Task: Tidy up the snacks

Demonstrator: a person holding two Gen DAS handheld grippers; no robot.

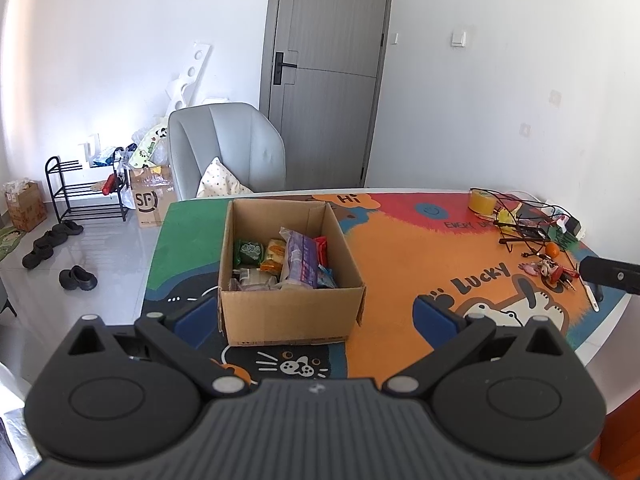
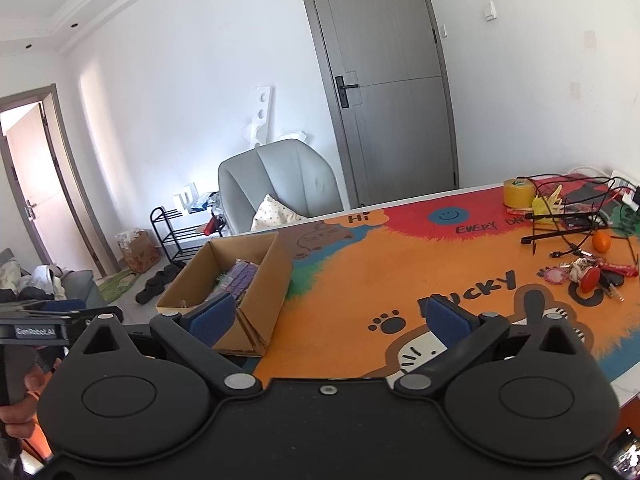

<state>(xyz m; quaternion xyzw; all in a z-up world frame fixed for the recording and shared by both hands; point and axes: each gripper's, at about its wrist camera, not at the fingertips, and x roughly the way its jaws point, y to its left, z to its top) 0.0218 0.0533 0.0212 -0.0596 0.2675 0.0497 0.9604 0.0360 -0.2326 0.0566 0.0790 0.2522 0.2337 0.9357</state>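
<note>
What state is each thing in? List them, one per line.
cardboard box: flaps open, upright on the table mat, snacks inside.
left gripper: open, empty, straddling the box's near side.
right gripper: open, empty, above the mat.
grey door: shut.
brown door: ajar.
roll of tape: lying flat.
</note>
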